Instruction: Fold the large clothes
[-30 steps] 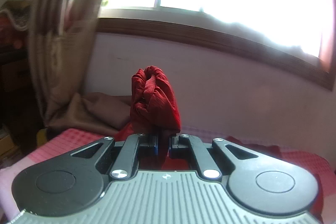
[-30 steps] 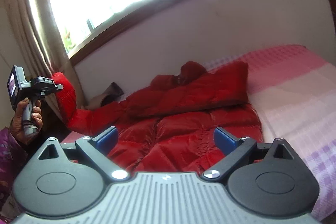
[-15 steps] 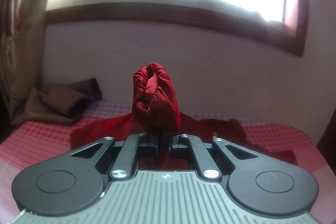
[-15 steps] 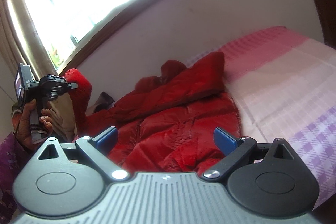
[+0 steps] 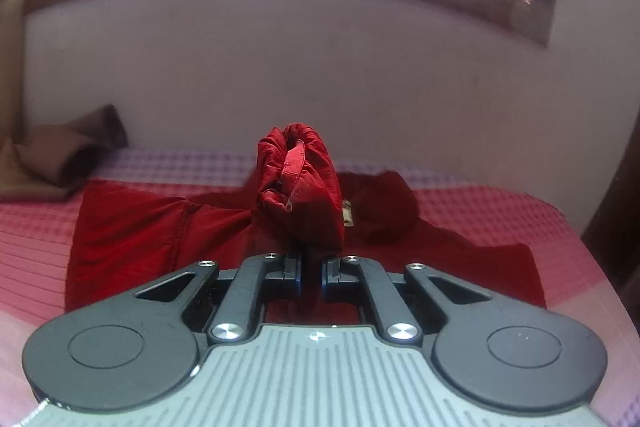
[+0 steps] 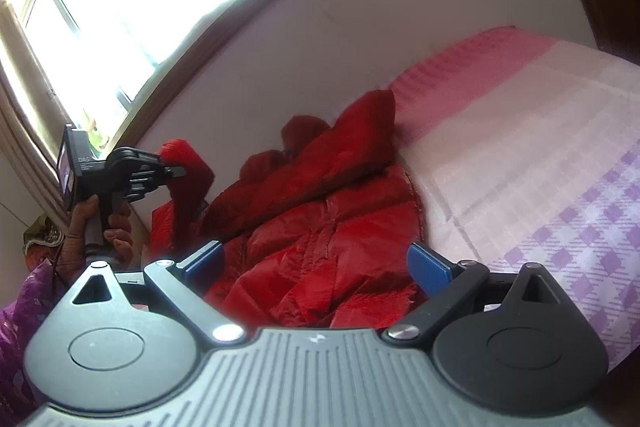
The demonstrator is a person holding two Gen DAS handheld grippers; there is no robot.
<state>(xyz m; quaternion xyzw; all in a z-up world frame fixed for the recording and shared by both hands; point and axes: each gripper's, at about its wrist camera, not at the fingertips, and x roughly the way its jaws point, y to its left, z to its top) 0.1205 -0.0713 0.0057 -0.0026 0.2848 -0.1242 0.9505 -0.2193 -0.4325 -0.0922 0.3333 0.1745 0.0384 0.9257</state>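
Left gripper (image 5: 310,277) clamped the red jacket's (image 6: 320,239) sleeve cuff (image 5: 298,183), raised above the bed (image 6: 520,147). Right gripper (image 6: 316,263) spread wide, empty, above the jacket.

You can read very little here. On the side of the left gripper (image 6: 176,171), seen from your right wrist, the black camera block (image 6: 76,163) carries small pale lettering that looks like "DAS", with a finer line beneath it too small to make out. The pale tag (image 5: 347,215) on the red jacket (image 5: 160,227) is too blurred to read.
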